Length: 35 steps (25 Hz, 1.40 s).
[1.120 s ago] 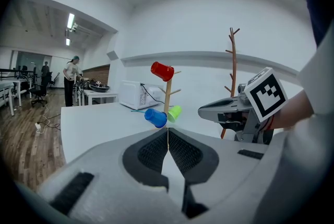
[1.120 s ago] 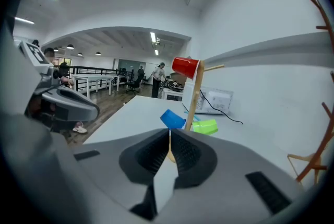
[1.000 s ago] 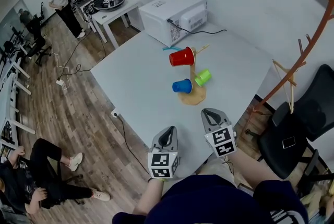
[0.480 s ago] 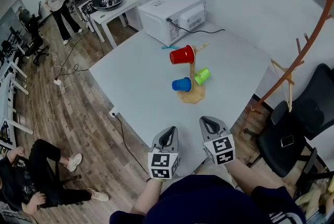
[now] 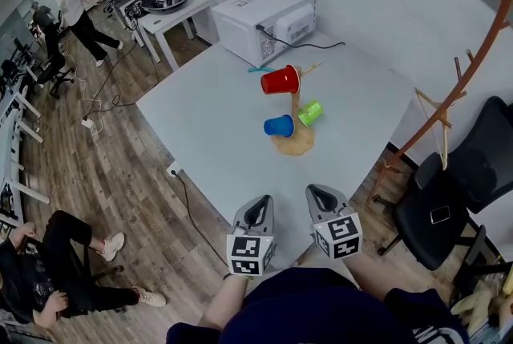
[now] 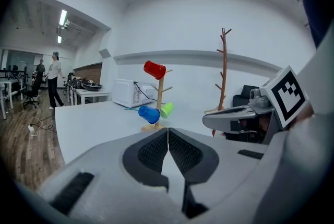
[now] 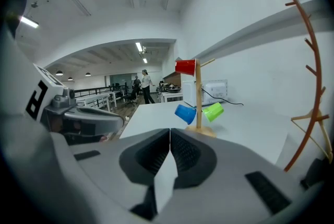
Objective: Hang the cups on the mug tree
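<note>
A wooden mug tree (image 5: pixel 296 119) stands on the white table (image 5: pixel 216 134), past its middle. A red cup (image 5: pixel 280 82) hangs on a high peg, a blue cup (image 5: pixel 280 126) and a green cup (image 5: pixel 310 114) hang on lower pegs. The red cup (image 6: pixel 154 69), blue cup (image 6: pixel 149 114) and green cup (image 6: pixel 166 109) also show in the left gripper view, and the mug tree (image 7: pixel 198 97) in the right gripper view. My left gripper (image 5: pixel 256 211) and right gripper (image 5: pixel 322 196) hover side by side at the table's near edge, both shut and empty, well short of the tree.
A white microwave (image 5: pixel 265 22) sits at the table's far end with a cable trailing. A tall brown coat stand (image 5: pixel 453 102) and a black chair (image 5: pixel 453 190) stand to the right. People are in the room at the far left and the lower left.
My right gripper has drifted slightly left and nearer the table's edge while rolling a little. The left gripper has stayed put. A person at the far left has walked further away.
</note>
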Each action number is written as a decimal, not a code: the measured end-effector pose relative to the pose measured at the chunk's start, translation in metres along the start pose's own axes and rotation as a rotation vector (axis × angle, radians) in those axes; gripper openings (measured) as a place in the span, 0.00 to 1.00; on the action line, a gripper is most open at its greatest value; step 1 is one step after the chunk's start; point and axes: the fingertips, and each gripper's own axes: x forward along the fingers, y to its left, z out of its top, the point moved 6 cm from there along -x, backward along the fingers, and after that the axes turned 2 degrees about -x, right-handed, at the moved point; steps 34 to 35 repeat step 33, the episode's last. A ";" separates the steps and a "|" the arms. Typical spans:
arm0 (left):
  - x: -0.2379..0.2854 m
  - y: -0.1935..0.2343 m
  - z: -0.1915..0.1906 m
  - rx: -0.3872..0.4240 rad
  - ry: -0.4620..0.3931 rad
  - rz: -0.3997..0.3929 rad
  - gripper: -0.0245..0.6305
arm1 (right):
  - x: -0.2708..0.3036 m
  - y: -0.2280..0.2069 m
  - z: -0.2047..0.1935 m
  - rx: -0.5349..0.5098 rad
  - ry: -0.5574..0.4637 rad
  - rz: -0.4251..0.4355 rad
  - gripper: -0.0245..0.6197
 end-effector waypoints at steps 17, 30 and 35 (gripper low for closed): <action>-0.008 0.004 -0.005 -0.021 -0.004 0.015 0.07 | -0.007 0.008 -0.002 0.035 -0.009 -0.004 0.08; -0.014 0.004 -0.006 -0.023 -0.010 0.026 0.07 | -0.005 0.015 -0.002 0.003 -0.009 0.021 0.08; -0.015 0.005 -0.007 -0.030 -0.010 0.029 0.07 | -0.004 0.017 -0.003 -0.001 -0.008 0.027 0.08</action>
